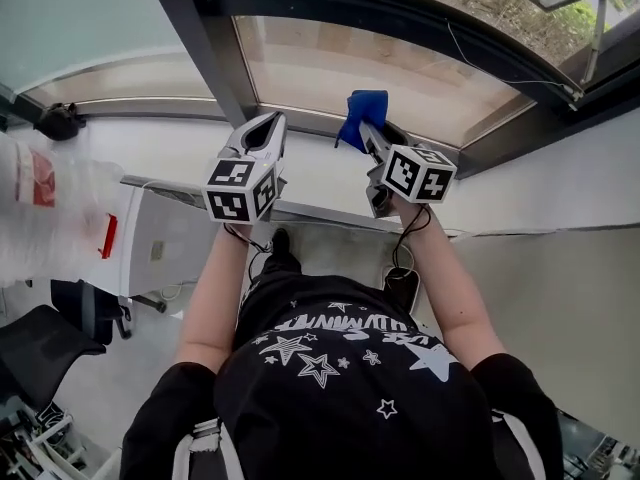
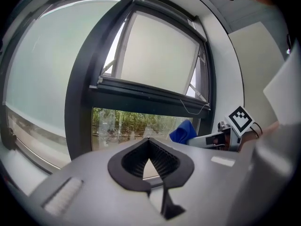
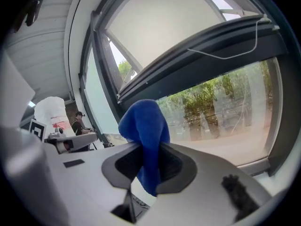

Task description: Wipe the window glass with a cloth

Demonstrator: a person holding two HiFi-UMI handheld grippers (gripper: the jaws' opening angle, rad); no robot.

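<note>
1. Your right gripper [image 1: 366, 134] is clamped on the cloth [image 1: 362, 108]. A blue fold stands up above the jaws, and a shorter end hangs below them.
2. The cloth is raised in front of the glass [image 1: 420, 68], near the bottom edge of the pane. No view shows whether it touches the glass.
3. Your left gripper [image 1: 268, 122] has its jaws together at the tips, with nothing between them.
4. The left gripper points at the same window, near the right gripper and to its left. The two grippers are apart.
5. A dark mullion [image 1: 205, 48] rises ahead of the left gripper. It separates a pale frosted pane on the left from the pane ahead of the cloth.
6. In both gripper views, a sash [image 2: 160, 51] above the lower glass stands tilted open in its dark frame [image 2: 141, 95].
7. Plants [image 3: 211, 98] are visible outside through the lower glass.
</note>
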